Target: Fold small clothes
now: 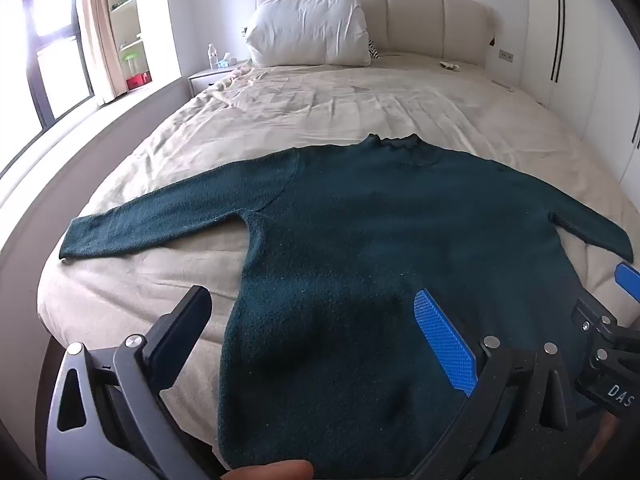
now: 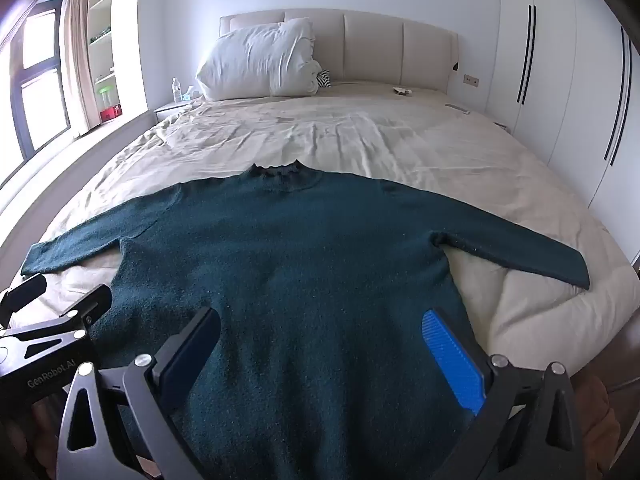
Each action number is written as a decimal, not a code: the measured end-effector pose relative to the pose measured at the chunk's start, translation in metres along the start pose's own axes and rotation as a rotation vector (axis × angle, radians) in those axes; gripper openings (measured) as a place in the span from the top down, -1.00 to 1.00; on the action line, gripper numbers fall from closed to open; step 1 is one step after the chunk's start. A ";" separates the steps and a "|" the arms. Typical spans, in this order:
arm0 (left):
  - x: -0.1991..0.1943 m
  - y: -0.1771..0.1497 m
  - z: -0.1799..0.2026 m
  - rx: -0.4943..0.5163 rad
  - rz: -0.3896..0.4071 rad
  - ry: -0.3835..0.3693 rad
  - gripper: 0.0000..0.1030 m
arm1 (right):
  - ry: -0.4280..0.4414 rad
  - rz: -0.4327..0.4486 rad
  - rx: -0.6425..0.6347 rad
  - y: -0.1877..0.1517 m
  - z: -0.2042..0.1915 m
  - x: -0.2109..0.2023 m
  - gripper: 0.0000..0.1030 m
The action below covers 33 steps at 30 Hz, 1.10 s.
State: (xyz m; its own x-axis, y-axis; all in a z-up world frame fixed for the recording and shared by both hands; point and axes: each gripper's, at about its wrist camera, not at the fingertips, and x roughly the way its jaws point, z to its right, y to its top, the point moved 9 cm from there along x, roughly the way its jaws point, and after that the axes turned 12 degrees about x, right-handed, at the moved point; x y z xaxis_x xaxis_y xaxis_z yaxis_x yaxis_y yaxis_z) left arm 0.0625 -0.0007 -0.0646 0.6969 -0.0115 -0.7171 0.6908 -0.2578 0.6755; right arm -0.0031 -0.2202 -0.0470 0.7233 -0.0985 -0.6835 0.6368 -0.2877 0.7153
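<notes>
**1 sweater flat on bed, both grippers released**

1 dark green sweater (image 2: 280, 248) spread on the bed (image 2: 400, 136), collar toward the headboard, 2 sleeves out sideways. Left gripper (image 1: 312, 320) and right gripper (image 2: 324, 336): jaws spread wide over the sweater's lower half, nothing clamped. 1 white pillow (image 2: 256, 64), 1 water bottle (image 2: 176, 90) on the nightstand.

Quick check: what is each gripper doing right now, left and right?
Left gripper: open, empty, above the green sweater.
Right gripper: open, empty.
</notes>
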 end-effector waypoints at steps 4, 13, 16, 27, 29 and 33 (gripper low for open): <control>0.000 0.000 0.000 0.001 -0.001 -0.007 -1.00 | -0.004 0.001 -0.003 0.000 0.001 0.000 -1.00; 0.002 0.003 0.003 0.004 -0.003 -0.002 -1.00 | -0.006 0.001 -0.005 0.000 0.001 0.001 -1.00; -0.001 -0.001 0.003 0.009 -0.007 -0.007 -1.00 | -0.007 0.000 -0.006 -0.001 0.002 0.001 -1.00; 0.004 -0.004 0.003 0.005 -0.011 -0.023 -1.00 | -0.008 0.000 -0.005 -0.002 0.002 0.001 -1.00; 0.003 -0.004 0.002 0.005 -0.010 -0.026 -1.00 | -0.008 -0.001 -0.005 -0.002 0.002 0.001 -1.00; 0.003 -0.004 0.003 0.006 -0.009 -0.027 -1.00 | -0.008 0.000 -0.006 -0.003 0.002 0.001 -1.00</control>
State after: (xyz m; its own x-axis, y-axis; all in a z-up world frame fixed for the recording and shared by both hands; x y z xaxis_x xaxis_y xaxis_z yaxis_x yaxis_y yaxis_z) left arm 0.0613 -0.0028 -0.0699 0.6851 -0.0352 -0.7276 0.6958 -0.2639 0.6680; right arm -0.0044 -0.2213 -0.0499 0.7209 -0.1058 -0.6849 0.6387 -0.2819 0.7159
